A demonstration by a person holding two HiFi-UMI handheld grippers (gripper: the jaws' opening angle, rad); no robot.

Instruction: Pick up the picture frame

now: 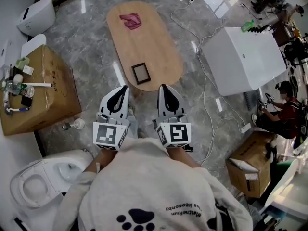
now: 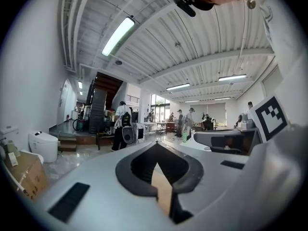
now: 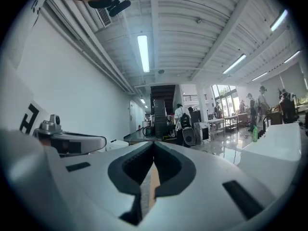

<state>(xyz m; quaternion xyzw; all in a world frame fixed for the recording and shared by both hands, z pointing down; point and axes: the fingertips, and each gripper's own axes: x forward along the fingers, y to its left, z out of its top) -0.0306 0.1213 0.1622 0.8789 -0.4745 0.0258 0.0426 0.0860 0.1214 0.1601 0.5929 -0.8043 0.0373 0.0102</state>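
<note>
Jaws of the left tool (image 1: 125, 87) and right tool (image 1: 162, 86) are pressed together on nothing, both held side by side, pointing level. Only the head view shows the picture frame (image 1: 141, 73), flat on the oval surface (image 1: 154, 44), ahead of their tips.

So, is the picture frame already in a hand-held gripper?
No, the picture frame lies flat on the wooden table, nothing touching it.

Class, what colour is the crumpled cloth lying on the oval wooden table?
The cloth is pinkish red, seen best in the head view.
</note>
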